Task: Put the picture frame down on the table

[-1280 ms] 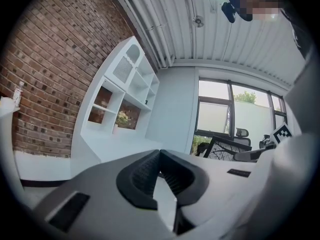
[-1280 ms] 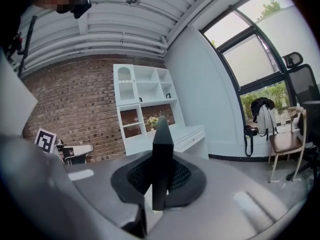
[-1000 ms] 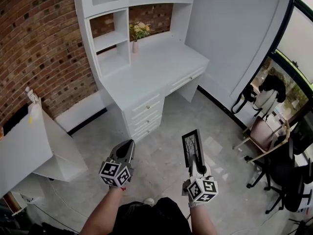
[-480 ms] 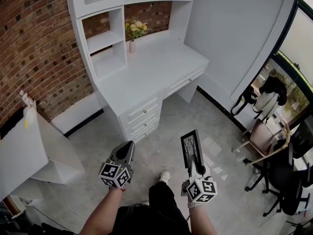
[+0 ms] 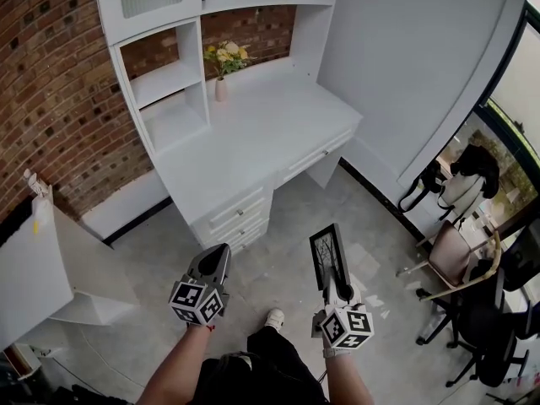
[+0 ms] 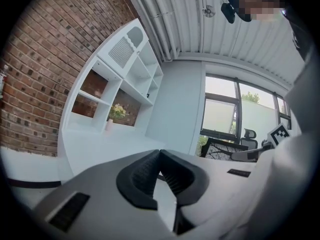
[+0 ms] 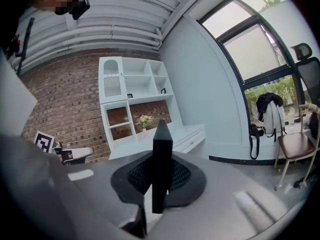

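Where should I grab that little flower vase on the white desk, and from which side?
Grip the vase round its slim body, below the flowers, bringing the claw in level from the open front of the desk. The shelf unit crowds one side, the brick wall stands behind, and the blooms block a top approach.

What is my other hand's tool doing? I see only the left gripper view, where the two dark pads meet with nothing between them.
Observer: The right gripper is shut on a black picture frame, held upright on its edge.
Operator: Is that frame over the desk?
Observer: No. In the head view the white desk lies ahead of it, and grey floor shows between the two.
Operator: Does the desk have anything on its front?
Observer: Yes, a stack of drawers at the near corner, all shut.
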Demonstrator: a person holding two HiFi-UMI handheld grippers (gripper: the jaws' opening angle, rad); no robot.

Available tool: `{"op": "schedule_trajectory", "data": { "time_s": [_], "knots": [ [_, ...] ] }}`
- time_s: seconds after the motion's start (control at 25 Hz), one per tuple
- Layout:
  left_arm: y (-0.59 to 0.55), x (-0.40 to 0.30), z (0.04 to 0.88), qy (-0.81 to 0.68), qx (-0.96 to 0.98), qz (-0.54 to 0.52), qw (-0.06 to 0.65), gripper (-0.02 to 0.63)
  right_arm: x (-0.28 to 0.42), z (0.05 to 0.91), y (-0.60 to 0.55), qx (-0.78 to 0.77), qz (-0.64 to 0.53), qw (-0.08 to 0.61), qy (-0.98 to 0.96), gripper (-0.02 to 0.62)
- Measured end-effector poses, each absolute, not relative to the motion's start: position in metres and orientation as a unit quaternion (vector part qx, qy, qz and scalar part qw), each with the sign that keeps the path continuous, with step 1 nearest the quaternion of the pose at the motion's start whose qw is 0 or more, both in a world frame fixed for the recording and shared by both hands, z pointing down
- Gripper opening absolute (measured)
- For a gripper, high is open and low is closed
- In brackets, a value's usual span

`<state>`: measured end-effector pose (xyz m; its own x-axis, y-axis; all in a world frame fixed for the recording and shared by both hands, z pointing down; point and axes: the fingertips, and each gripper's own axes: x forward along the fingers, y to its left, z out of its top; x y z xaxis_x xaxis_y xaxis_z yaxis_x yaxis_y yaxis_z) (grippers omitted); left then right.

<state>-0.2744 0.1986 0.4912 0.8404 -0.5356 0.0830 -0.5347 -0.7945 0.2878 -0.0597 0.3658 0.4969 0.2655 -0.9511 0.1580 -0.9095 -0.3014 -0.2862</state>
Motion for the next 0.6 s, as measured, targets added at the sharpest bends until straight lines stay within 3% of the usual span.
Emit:
{"op": "schedule_trajectory", "data": {
  "time_s": [0.6],
  "knots": [
    [0.123,-0.200,0.486,-0.303,0.940,-0.001,0.154,-0.006,0.020,0.490,0.280,-0.777,-0.155,0.065,0.607,0.021]
  ]
}}
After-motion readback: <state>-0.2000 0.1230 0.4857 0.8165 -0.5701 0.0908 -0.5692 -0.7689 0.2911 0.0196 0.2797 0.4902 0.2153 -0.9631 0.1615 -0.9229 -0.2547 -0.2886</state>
